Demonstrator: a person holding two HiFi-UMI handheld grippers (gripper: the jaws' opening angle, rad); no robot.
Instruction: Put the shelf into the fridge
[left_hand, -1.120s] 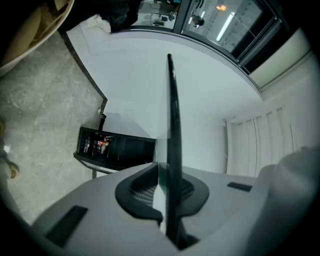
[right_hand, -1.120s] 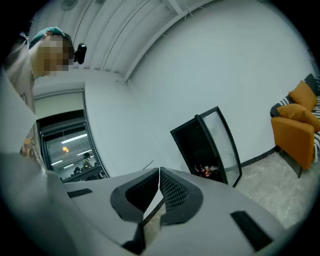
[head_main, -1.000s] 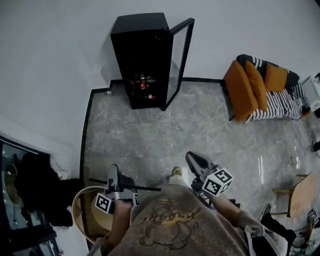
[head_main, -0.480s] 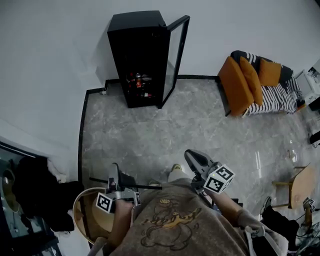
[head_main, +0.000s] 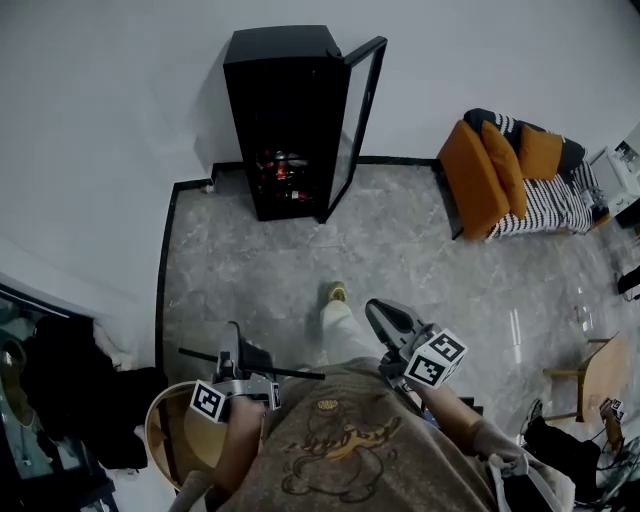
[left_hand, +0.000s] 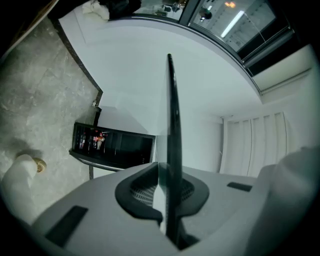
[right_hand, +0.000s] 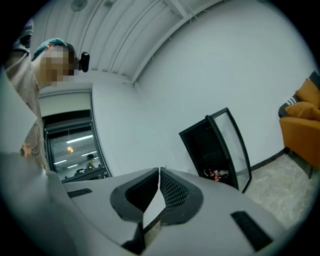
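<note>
So the shelf (head_main: 290, 373) is a thin dark panel seen edge-on, near the person at the left, clamped in the left gripper (head_main: 238, 352). It's well apart from the fridge (head_main: 285, 120), which stands at the far wall with its door (head_main: 358, 125) open. The right gripper (head_main: 382, 316) is pinched together on nothing, and an orange sofa (head_main: 485, 170) sits far right.

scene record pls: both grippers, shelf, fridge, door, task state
left gripper: shut on the shelf, a thin black panel seen edge-on
right gripper: shut, nothing between the jaws
fridge: black, upright against the wall, across the floor from the person
door: open
inside: a few bottles or cans low down, kind unclear
task state: shelf not yet in the fridge
</note>
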